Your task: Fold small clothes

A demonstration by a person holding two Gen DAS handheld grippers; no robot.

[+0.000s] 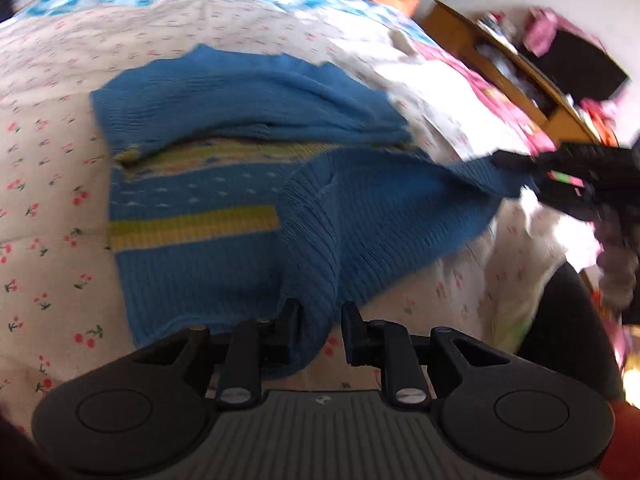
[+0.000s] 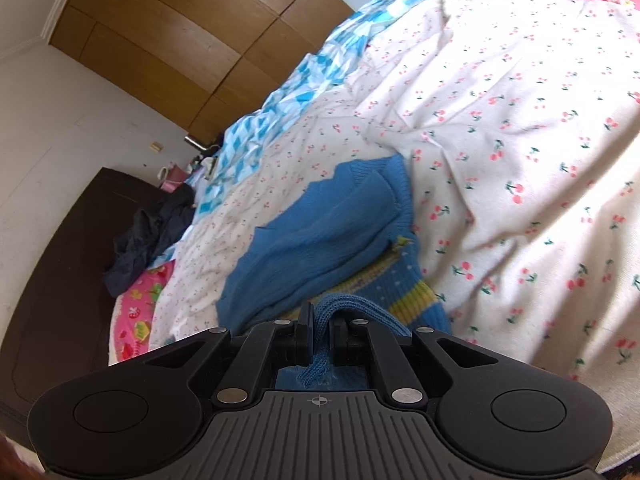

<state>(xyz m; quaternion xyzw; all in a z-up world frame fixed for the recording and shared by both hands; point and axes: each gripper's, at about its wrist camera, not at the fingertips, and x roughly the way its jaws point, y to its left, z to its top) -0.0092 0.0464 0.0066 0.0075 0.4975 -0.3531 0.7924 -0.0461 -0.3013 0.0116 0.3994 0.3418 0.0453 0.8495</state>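
Sweater [image 1: 224,248]: lying across the bedspread [image 1: 48,208], hem facing the left gripper [image 1: 320,316].
Left gripper: hanging released around a fold.
Right gripper [image 2: 322,320]: pinching the sweater's edge.

Blue knit sweater [image 1: 224,264], yellow stripe, white flecks; white bedsheet [image 1: 52,208], red cherry print.

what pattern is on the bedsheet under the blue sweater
White with small red cherries and green stems; the bedsheet shows it best in the right wrist view.
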